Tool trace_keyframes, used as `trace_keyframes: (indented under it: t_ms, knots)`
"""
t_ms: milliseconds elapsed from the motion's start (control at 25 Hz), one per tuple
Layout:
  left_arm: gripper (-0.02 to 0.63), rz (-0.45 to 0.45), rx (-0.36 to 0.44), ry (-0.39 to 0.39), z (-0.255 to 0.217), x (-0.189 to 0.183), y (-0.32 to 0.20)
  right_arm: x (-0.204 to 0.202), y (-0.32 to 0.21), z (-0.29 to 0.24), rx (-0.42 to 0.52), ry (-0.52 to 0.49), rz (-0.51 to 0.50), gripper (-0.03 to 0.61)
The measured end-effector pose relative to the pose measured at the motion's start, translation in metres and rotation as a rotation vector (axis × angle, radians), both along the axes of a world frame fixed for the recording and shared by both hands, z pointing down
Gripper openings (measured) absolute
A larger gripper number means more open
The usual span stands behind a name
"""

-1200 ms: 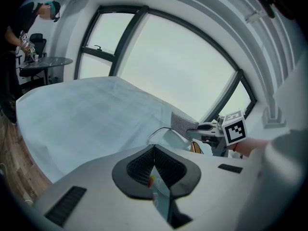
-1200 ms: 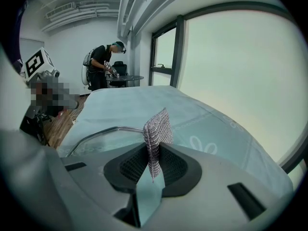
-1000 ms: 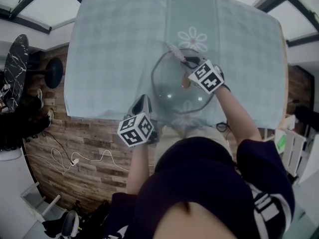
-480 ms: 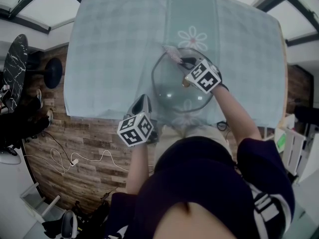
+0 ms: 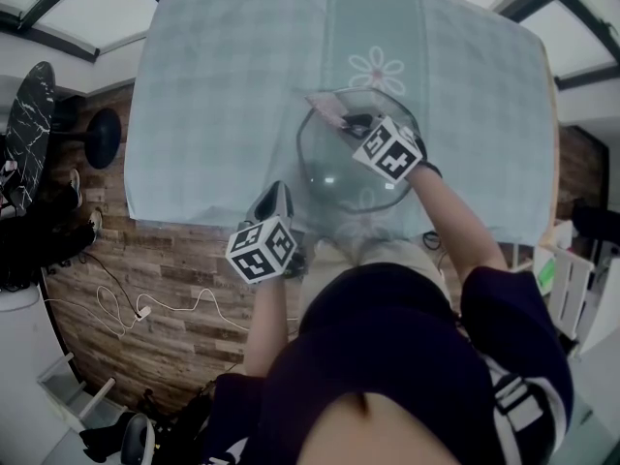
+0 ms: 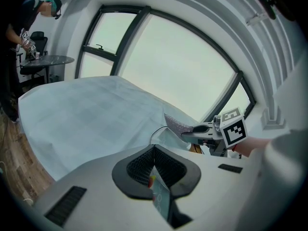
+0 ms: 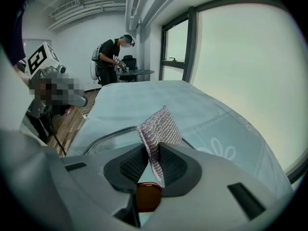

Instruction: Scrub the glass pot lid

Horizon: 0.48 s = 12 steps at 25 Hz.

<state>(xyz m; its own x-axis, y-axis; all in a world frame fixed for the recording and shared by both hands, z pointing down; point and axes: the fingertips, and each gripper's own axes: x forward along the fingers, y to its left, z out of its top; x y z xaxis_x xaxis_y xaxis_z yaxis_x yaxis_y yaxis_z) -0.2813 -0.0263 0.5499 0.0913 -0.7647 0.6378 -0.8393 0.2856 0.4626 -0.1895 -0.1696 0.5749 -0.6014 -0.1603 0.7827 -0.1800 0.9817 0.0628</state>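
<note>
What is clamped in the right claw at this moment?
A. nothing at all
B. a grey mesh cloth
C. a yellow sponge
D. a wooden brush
B: the right gripper view shows the right claw closed on a grey mesh cloth, which sticks up past the claw tips above the rim of the glass pot lid.

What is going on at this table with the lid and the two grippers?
A person is scrubbing a glass pot lid that lies on a pale blue tablecloth. The right gripper has its fingers shut on a silver mesh scrubber, held over the lid's far rim. The left gripper, fingers shut, seems to pinch the lid's near edge, steadying it.
</note>
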Motion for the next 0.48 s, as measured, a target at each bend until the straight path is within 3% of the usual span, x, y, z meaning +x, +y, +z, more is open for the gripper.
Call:
trace_keyframes:
  t_ms: [480]
  knots:
    - [0.002, 0.0, 0.012, -0.002, -0.004, -0.002, 0.01, -0.005, 0.025, -0.003, 0.025, 0.049, -0.096, 0.075]
